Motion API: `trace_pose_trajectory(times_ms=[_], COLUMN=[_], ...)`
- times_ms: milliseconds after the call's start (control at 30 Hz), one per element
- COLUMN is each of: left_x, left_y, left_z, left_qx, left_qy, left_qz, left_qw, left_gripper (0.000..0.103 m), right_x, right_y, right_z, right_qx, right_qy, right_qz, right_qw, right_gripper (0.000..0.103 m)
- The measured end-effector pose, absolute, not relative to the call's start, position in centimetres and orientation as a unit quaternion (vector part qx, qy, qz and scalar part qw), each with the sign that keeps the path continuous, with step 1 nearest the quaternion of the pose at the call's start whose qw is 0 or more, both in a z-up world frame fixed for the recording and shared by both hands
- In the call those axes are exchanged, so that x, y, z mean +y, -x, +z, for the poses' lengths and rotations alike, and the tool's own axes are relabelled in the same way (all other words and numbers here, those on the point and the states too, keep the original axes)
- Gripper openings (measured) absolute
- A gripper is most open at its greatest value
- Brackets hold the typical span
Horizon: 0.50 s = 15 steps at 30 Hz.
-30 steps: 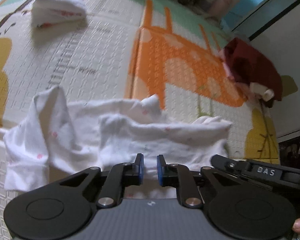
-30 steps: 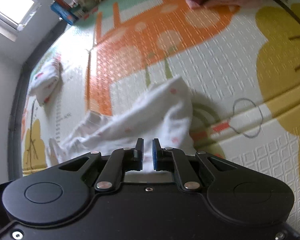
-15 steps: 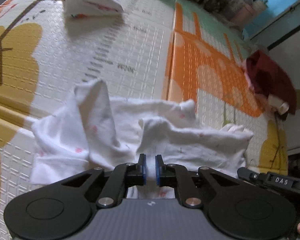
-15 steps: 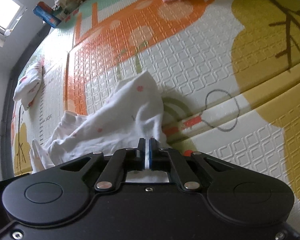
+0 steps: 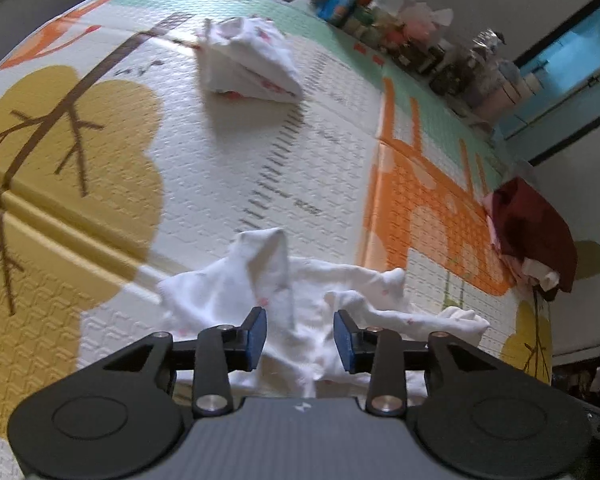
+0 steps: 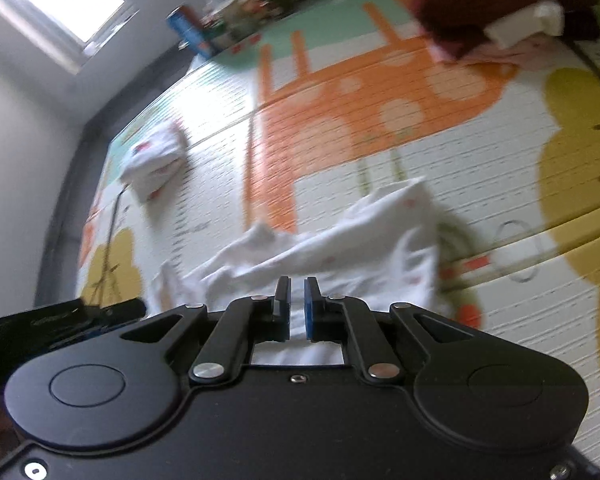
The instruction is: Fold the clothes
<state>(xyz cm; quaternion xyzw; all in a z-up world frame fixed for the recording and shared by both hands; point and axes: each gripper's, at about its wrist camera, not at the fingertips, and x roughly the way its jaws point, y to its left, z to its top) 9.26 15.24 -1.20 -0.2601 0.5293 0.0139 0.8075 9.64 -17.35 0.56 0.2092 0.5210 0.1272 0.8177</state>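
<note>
A crumpled white garment with small pink dots [image 5: 268, 280] lies on the play mat [image 5: 112, 280], just ahead of both grippers. My left gripper [image 5: 300, 338] hovers over its near edge, jaws wide apart with nothing held. In the right wrist view the same garment [image 6: 360, 236] spreads leftward from a raised corner. My right gripper [image 6: 297, 308] sits at its near edge with the pads a narrow gap apart and white cloth showing behind them. The image is blurred by motion.
A folded white garment [image 5: 252, 60] rests far back on the mat, also visible in the right view [image 6: 154, 160]. A dark red pile of clothes [image 5: 536, 232] lies at the right edge. Bottles and boxes [image 5: 400, 28] line the far wall.
My left gripper went from nearly shut on the cloth to wide open and drew back. My right gripper, fully shut half a second ago, now shows a small gap. The garment settled on the mat.
</note>
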Motion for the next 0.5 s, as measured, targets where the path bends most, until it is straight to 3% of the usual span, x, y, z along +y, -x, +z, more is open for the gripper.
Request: trace_pose_trajectory(times_ms=[267, 500], left_x=[17.6, 19.3], left_y=[-7.3, -6.4], left_z=[-1.9, -3.0], left_qx=[0.534, 0.54], left_qy=[0.267, 0.283], left_qz=[0.04, 0.048], left_qw=[0.802, 0.791], left_gripper=[0.045, 0.049], right_x=[-11.6, -6.6], right_y=[-8.9, -9.0], right_z=[0.5, -1.0], right_qx=[0.537, 0.56], right_qy=[-0.182, -0.165], right_qz=[0.18, 0.21], right_qw=[0.804, 0.784], right_gripper=[0.007, 0.016])
